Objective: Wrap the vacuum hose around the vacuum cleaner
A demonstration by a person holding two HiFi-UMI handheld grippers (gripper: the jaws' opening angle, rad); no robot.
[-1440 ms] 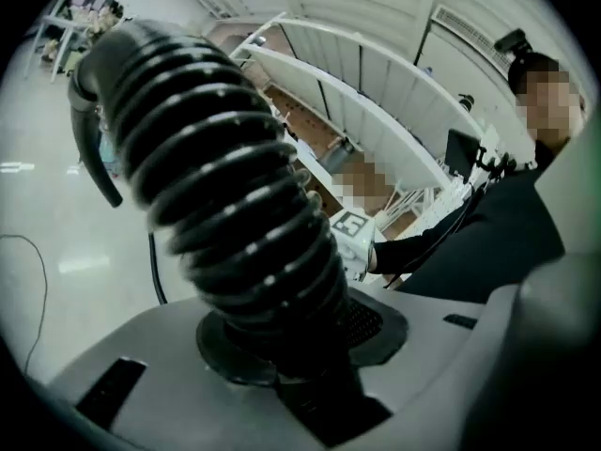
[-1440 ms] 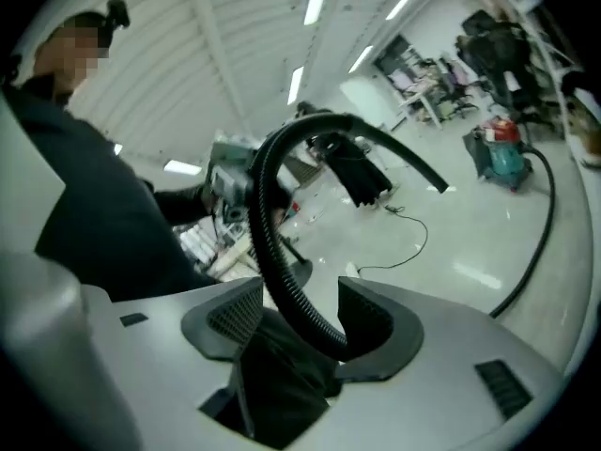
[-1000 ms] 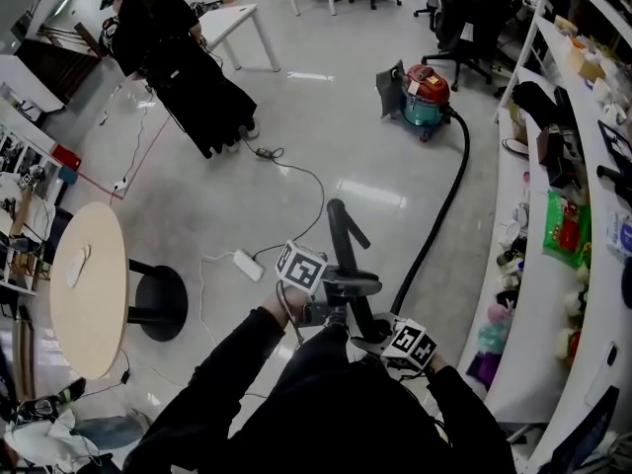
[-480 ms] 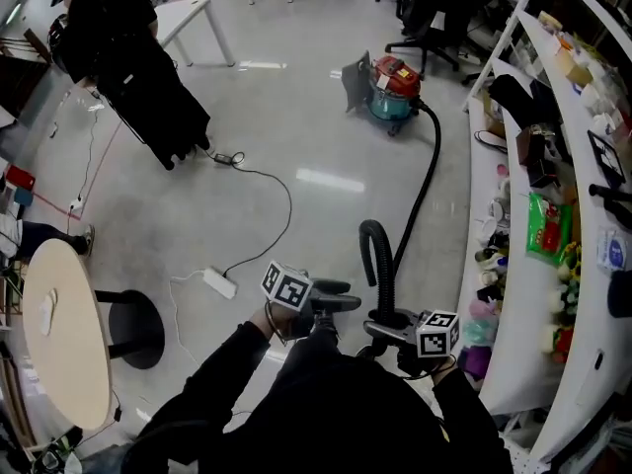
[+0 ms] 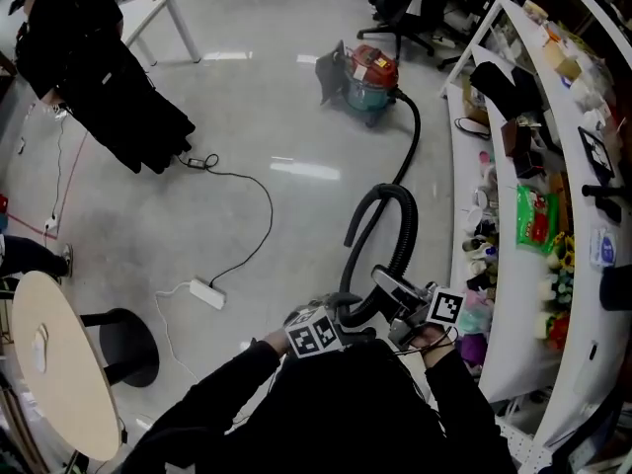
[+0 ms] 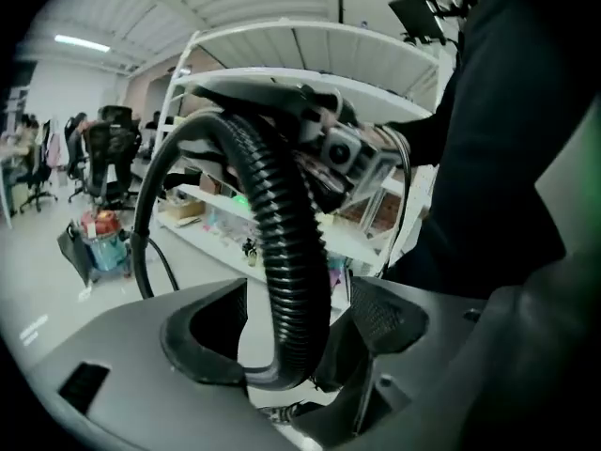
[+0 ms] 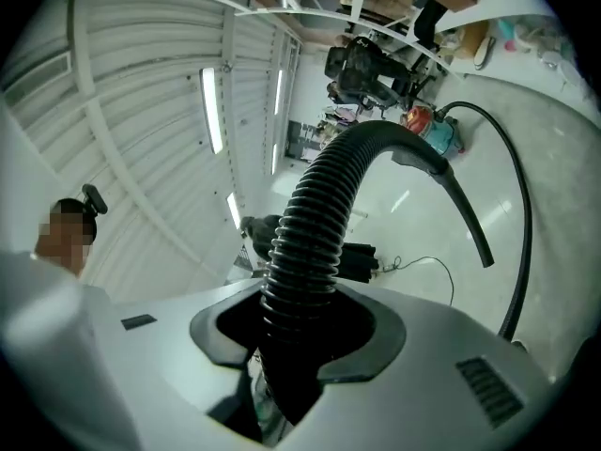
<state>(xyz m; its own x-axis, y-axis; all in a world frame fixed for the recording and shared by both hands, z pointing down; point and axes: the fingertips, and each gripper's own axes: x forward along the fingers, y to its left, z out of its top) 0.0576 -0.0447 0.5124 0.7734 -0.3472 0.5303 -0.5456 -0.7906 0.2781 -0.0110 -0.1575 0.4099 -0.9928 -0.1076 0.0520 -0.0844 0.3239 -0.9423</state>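
Since 1 second ago the hose (image 5: 407,230) has swung up from a short bent stub into a tall arch above both grippers, and both marker cubes have drawn in close to the person's chest at the bottom of the head view. Over that same second the left gripper (image 5: 348,314) has just been opening its jaws. In the left gripper view the left gripper (image 6: 291,322) now stands wide, with the ribbed hose (image 6: 286,261) running loosely between the pads, a clear gap on its right side.

Meanwhile the right gripper (image 5: 387,286) sits just right of the left one. In its own view the right gripper (image 7: 296,336) has its 2 jaws closed snugly on the hose (image 7: 315,224), which rises from them and curves over to a rigid end tube.

Across the floor, the vacuum cleaner (image 5: 367,79) stands at the upper middle of the head view, well apart from the grippers, with the hose trailing from it toward the person. It also shows at the left edge of the left gripper view (image 6: 101,238) and at the upper right of the right gripper view (image 7: 434,125).

A white power strip (image 5: 207,292) lies on the floor at centre left.
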